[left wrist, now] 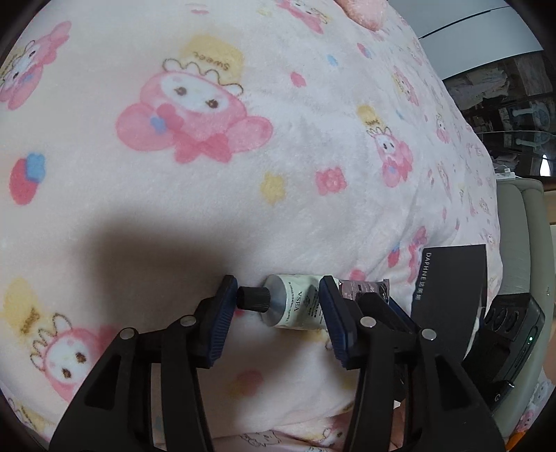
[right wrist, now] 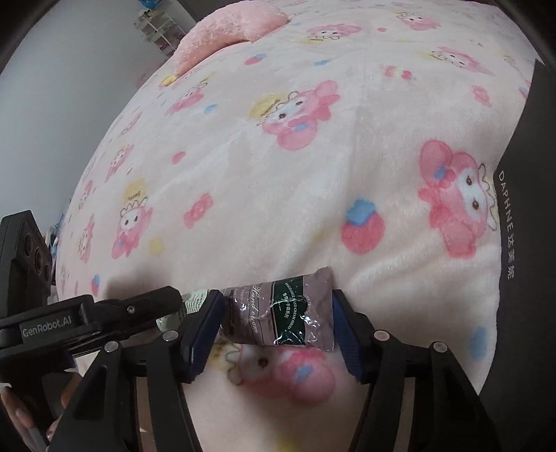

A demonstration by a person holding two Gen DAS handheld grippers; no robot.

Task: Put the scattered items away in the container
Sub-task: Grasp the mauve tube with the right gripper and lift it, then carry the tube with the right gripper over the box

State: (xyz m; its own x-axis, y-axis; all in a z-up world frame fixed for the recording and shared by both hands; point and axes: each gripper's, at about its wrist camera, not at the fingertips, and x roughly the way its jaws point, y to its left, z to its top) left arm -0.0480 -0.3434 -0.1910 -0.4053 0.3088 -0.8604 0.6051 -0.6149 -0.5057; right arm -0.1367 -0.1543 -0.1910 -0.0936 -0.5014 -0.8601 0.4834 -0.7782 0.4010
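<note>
A white VSEA tube with a black cap lies on the pink cartoon blanket. My left gripper is open, its jaws on either side of the tube, just behind it. A mauve and green hand cream tube lies on the blanket too; its end shows in the left wrist view. My right gripper is open with the jaws flanking that tube. A black DAPHNE box stands at the right, also in the right wrist view.
The left gripper's body reaches in from the left in the right wrist view. A fluffy pink pillow lies at the far end of the bed. A beige seat and shelves stand beyond the bed's right edge.
</note>
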